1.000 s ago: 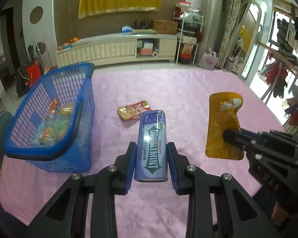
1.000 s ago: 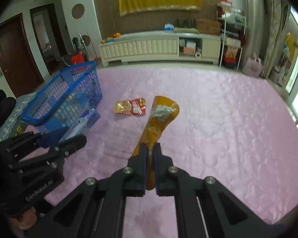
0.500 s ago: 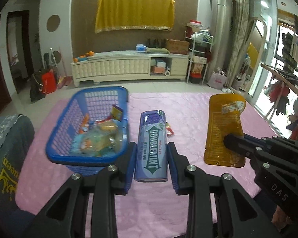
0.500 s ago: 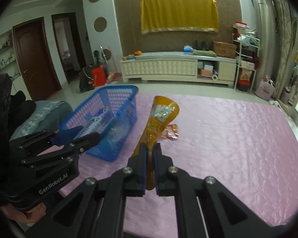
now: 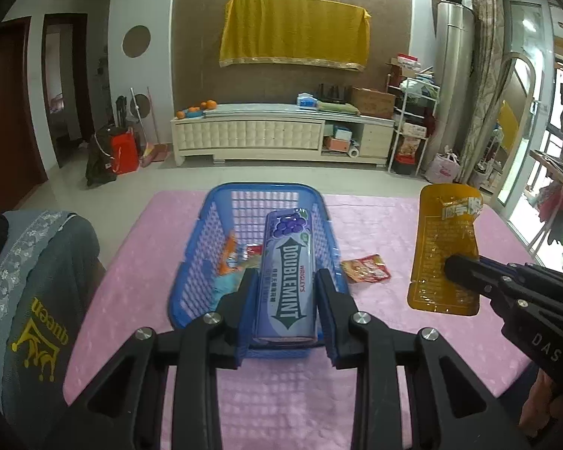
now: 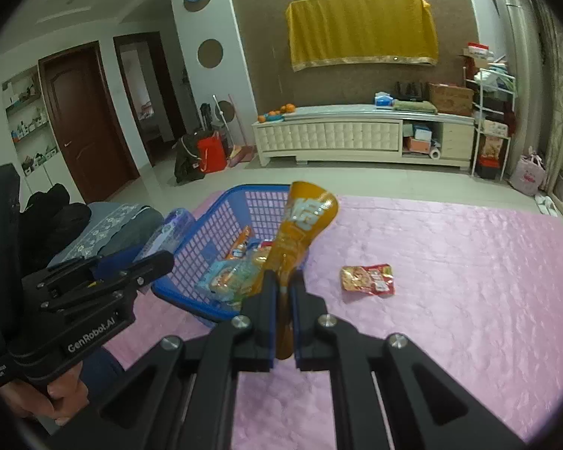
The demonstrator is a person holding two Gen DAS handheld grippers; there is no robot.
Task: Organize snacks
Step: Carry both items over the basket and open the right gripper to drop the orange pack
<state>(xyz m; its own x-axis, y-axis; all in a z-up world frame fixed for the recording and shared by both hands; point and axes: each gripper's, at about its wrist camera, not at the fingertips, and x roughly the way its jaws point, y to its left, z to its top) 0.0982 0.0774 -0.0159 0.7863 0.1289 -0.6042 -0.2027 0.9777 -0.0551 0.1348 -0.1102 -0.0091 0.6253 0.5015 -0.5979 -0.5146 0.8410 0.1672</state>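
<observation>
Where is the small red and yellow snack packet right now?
The red and yellow snack packet lies flat on the pink cover, just right of the blue basket; in the left wrist view it shows between the basket and the orange pouch.

Basket (image 5: 321,221): blue plastic lattice. Gum tin (image 5: 287,277): purple, grape print, green-white arrow logo. Pouch (image 5: 444,251): amber-orange, white lettering. Packet (image 6: 368,279) right of basket: red-yellow. Quilted cover (image 6: 469,262) beneath basket: pink.
</observation>
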